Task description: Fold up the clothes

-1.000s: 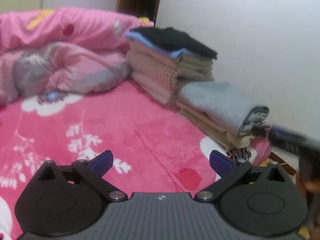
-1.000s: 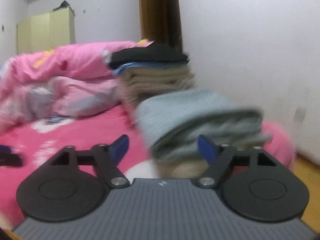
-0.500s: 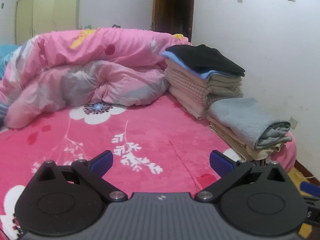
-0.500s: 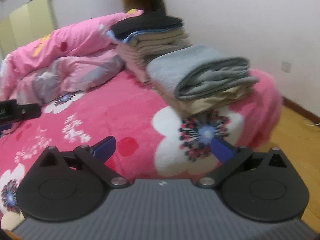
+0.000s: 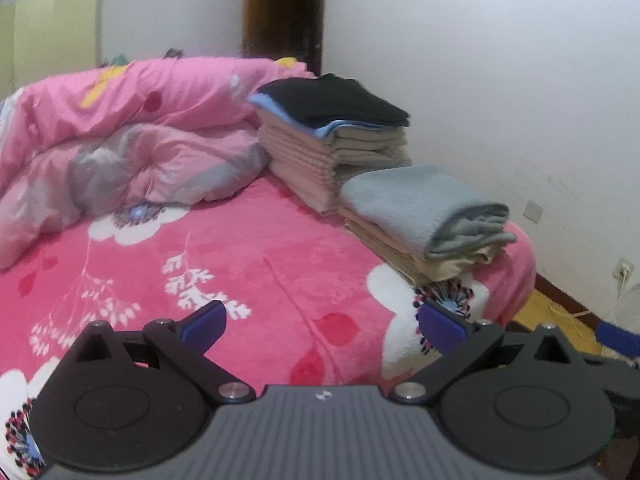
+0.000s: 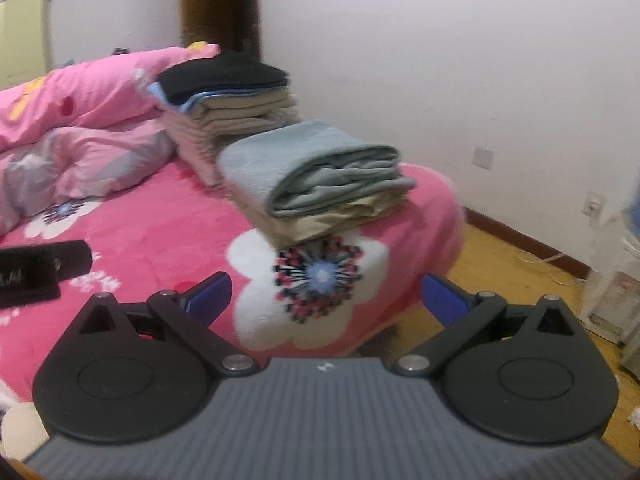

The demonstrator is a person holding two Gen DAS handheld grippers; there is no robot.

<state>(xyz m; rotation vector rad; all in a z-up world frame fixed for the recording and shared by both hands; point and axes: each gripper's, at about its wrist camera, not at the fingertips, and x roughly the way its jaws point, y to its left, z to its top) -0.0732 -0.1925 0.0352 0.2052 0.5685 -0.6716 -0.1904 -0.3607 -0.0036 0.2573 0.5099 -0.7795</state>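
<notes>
Both tongs are empty. The left tongs (image 5: 322, 322) stand wide apart above the bed (image 5: 248, 264), nothing between the pads. The right tongs (image 6: 326, 294) are likewise spread to their widest, having just been opening, with only the bed's corner and floor (image 6: 500, 280) seen through the gap.

The task's item, a grey towel (image 6: 320, 168), lies folded on top of a beige stack (image 6: 332, 220) at the bed's corner nearest the wall (image 6: 440, 60). It touches neither tongs and sits well apart from both. Just behind it stands a taller pile (image 5: 336, 140), topped by a black garment. In my judgement the stacks are kept along the wall edge to leave the middle of the bed free as a folding surface.

A quilt (image 5: 132, 148) is bunched at the far end, out of the way. No unfolded garment is visible, so the next piece must lie out of view, if any remains.
</notes>
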